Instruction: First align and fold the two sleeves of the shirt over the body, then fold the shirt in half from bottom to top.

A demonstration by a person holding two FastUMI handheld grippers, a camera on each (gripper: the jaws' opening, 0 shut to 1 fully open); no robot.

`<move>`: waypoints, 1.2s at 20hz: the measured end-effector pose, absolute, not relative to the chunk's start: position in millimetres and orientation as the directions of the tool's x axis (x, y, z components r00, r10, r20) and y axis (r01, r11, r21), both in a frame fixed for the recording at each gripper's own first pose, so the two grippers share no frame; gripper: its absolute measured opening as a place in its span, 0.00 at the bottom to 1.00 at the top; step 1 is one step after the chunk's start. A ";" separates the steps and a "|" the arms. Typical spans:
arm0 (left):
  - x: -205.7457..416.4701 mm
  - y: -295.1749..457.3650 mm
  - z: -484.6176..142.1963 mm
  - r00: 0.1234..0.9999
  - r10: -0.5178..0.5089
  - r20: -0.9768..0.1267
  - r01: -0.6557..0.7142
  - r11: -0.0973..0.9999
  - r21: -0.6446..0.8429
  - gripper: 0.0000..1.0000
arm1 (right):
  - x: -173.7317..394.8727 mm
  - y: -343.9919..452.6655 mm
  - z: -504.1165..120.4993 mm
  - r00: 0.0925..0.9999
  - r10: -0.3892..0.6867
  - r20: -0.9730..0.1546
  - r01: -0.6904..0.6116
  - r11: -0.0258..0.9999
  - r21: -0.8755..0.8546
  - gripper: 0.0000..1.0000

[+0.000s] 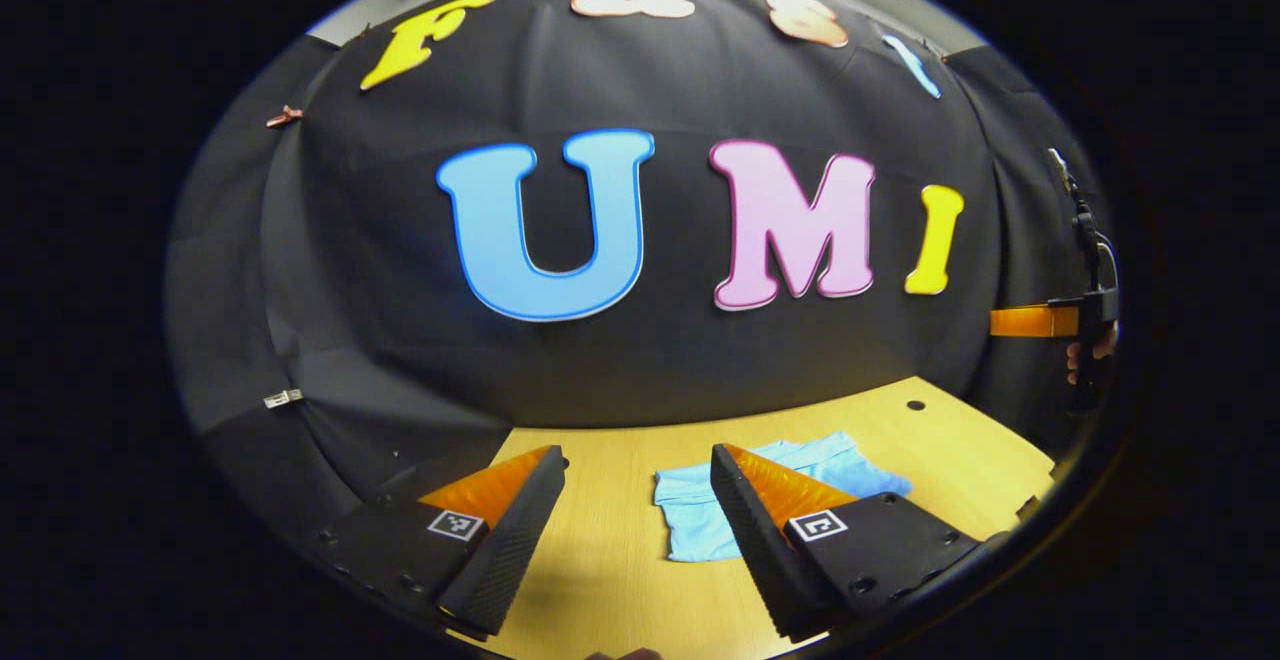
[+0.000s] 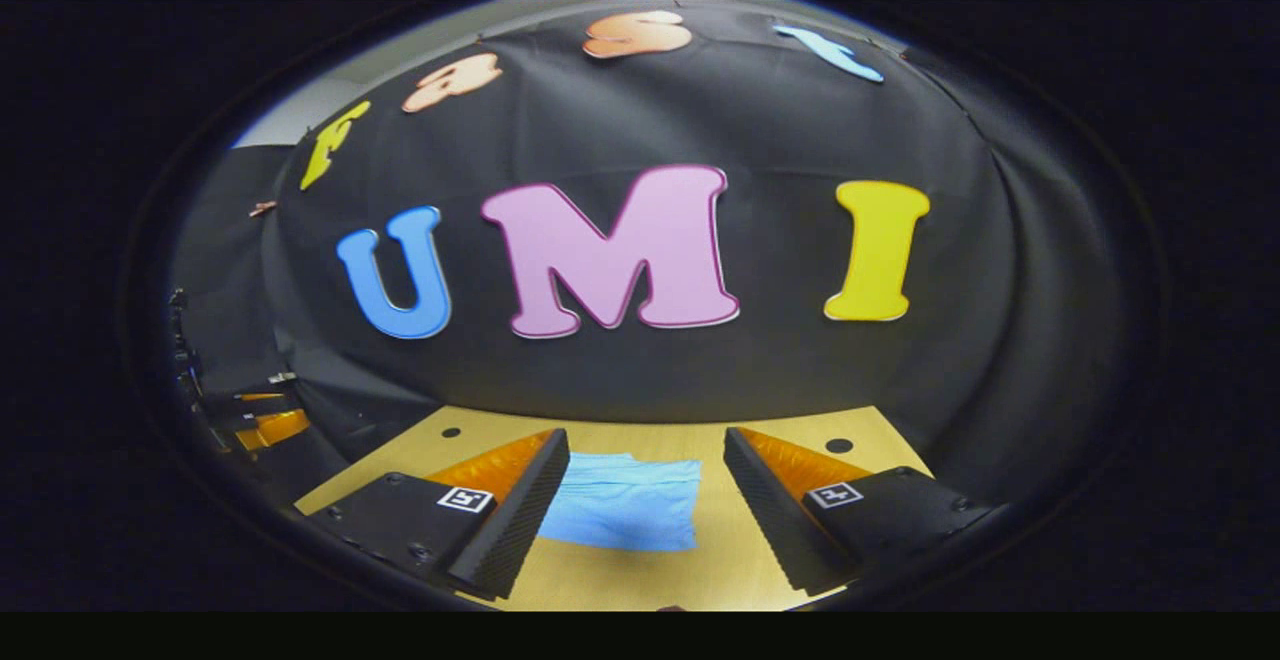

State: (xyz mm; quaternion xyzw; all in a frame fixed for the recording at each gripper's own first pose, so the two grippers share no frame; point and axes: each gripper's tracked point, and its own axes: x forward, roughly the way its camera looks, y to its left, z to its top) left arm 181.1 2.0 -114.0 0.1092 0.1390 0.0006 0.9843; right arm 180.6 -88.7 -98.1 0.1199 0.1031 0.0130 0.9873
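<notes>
Spanning the lower frame in both views, the table (image 1: 960,440) bears the folded shirt (image 1: 690,510) at lower centre. Both grippers, left (image 1: 637,460) and right (image 2: 646,440), hover released, gripping nothing.

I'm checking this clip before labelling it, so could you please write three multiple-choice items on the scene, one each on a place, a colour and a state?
1. Where is the shirt?
A. On the table
B. On the floor
C. Hanging on the wall

2. What colour is the shirt?
A. Red
B. Light blue
C. White

3. How do the left gripper and the right gripper stand?
A. Both shut on the shirt
B. One holds a sleeve
C. Both open, above the table

Key: 1 A, it lies on the wood top. 2 B, it looks light blue in both views. 3 C, each pair of jaws is spread, holding nothing.
</notes>
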 end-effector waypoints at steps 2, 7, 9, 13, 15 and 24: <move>141.1 -7.5 -103.5 0.970 -0.018 -0.241 0.064 0.980 0.186 0.95 | 146.0 -78.0 -77.7 0.988 -0.003 -0.152 0.036 0.976 0.216 0.98; 72.7 -46.4 -92.4 0.976 -0.084 -0.202 0.121 0.976 0.180 0.95 | 67.2 -42.4 -52.4 0.993 -0.068 -0.098 0.083 0.983 0.161 0.97; 58.2 -62.4 -82.2 0.977 -0.115 -0.178 0.144 0.977 0.158 0.95 | 46.2 -29.9 -43.7 0.994 -0.088 -0.070 0.096 0.988 0.121 0.97; 49.2 -82.6 -68.4 0.976 -0.158 -0.148 0.180 0.973 0.146 0.95 | 16.5 -12.9 -27.0 0.997 -0.072 -0.036 0.074 0.996 0.057 0.97; 51.3 -89.0 -64.9 0.975 -0.170 -0.142 0.191 0.971 0.144 0.95 | 10.4 -16.9 -19.3 0.997 -0.077 -0.025 0.077 0.997 0.029 0.97; 54.7 -102.1 -62.7 0.972 -0.184 -0.147 0.202 0.972 0.123 0.95 | 3.6 -31.4 -6.9 0.996 -0.089 -0.013 0.089 0.996 -0.015 0.95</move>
